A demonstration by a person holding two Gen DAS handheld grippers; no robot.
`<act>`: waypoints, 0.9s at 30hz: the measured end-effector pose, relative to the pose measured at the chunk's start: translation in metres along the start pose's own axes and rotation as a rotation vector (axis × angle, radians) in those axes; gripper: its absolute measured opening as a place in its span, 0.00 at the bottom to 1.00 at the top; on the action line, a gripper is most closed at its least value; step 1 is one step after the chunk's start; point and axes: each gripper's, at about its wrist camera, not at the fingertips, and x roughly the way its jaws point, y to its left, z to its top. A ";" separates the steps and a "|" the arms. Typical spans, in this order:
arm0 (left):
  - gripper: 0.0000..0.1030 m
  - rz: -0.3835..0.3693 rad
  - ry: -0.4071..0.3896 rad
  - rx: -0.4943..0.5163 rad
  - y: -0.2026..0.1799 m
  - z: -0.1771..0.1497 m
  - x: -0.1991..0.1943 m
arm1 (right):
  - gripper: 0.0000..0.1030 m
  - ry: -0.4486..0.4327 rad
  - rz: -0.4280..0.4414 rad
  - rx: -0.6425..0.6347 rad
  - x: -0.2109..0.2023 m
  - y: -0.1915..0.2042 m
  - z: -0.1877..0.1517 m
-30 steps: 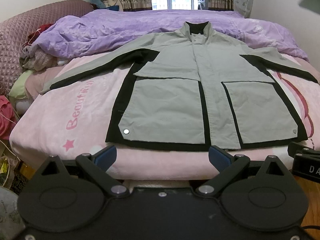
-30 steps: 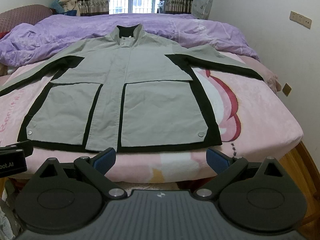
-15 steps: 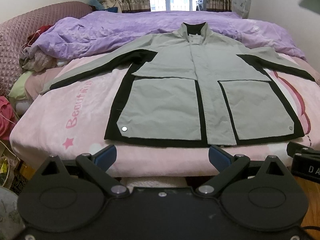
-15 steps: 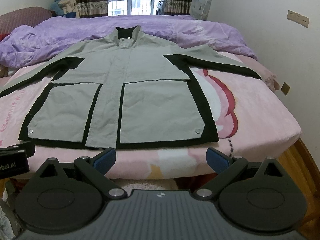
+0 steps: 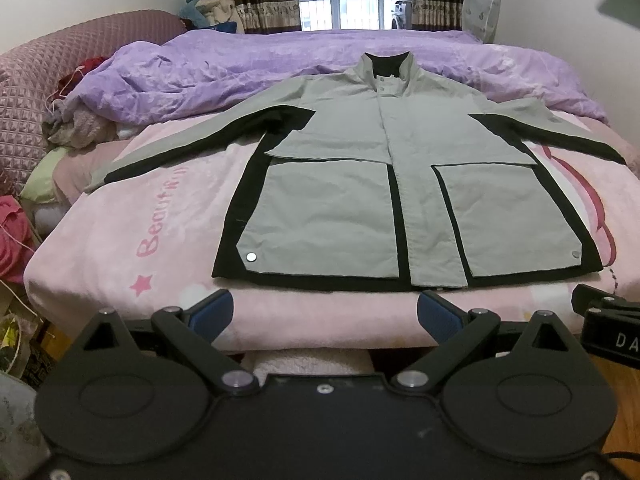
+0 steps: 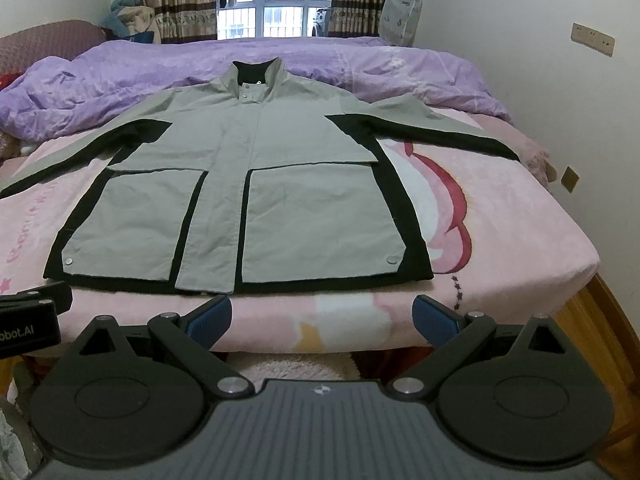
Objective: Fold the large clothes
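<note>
I have the jacket [image 5: 400,184] spread flat and front-up on the bed [image 5: 120,240], collar toward the purple duvet [image 5: 240,68] and hem along the near edge, both sleeves stretched out sideways. My left gripper [image 5: 325,314] and right gripper [image 6: 322,314] both hang just short of the mattress edge with jaws spread wide and nothing between them, so I judge the folding has not started. To do the first fold well, I would take a sleeve near its cuff with one gripper and pin or lift the matching shoulder with the other, then carry the sleeve across the chest so the crease falls along the black side panel [image 5: 244,200]; pinching only the top layer would drag the front placket [image 6: 236,184] open, so I want both layers in the bite. What I cannot see: the far end of the left sleeve [image 6: 24,176] is cut off in the right view, the back of the garment is hidden, and fisheye bending makes the hem's true straightness hard to judge.
</note>
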 end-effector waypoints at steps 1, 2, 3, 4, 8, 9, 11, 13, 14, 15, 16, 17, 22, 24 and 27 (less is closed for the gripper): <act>0.98 0.000 -0.002 0.001 0.000 0.000 -0.001 | 1.00 -0.001 0.001 0.000 -0.001 0.000 -0.001; 0.98 0.000 -0.002 0.002 0.000 -0.001 -0.001 | 1.00 -0.002 0.001 0.000 -0.002 0.000 -0.001; 0.98 -0.001 -0.004 0.002 0.000 -0.001 -0.002 | 1.00 -0.003 -0.001 -0.001 -0.001 0.000 -0.001; 0.98 -0.002 -0.005 0.001 0.001 -0.001 -0.003 | 1.00 -0.006 -0.001 0.000 -0.002 0.000 -0.001; 0.98 -0.003 -0.009 0.001 0.001 -0.002 -0.004 | 1.00 -0.009 -0.001 0.003 -0.004 0.001 -0.002; 0.98 -0.004 -0.011 0.002 0.001 -0.002 -0.004 | 1.00 -0.011 0.000 0.003 -0.005 0.000 -0.003; 0.98 -0.004 -0.012 0.003 0.001 -0.002 -0.005 | 1.00 -0.011 -0.002 0.002 -0.005 0.001 -0.003; 0.98 -0.005 -0.012 0.003 0.001 -0.003 -0.005 | 1.00 -0.010 0.002 0.002 -0.006 0.001 -0.003; 0.98 -0.005 -0.012 0.004 0.001 -0.003 -0.005 | 1.00 -0.011 0.002 0.001 -0.006 0.001 -0.003; 0.98 -0.005 -0.011 0.004 0.000 -0.003 -0.005 | 1.00 -0.011 0.001 -0.001 -0.007 0.001 -0.003; 0.98 -0.005 -0.011 0.003 0.000 -0.003 -0.005 | 1.00 -0.010 0.002 0.001 -0.006 0.000 -0.003; 0.98 -0.006 -0.011 0.003 0.000 -0.003 -0.005 | 1.00 -0.008 0.002 0.001 -0.006 0.000 -0.003; 0.98 -0.004 -0.009 0.002 0.001 -0.003 -0.004 | 1.00 -0.005 0.003 0.001 -0.005 0.000 -0.002; 0.98 -0.005 -0.009 0.003 0.001 -0.003 -0.004 | 1.00 -0.004 0.005 0.002 -0.005 -0.001 -0.002; 0.98 -0.005 -0.008 0.001 0.001 -0.003 -0.004 | 1.00 -0.004 0.006 0.000 -0.005 -0.001 -0.002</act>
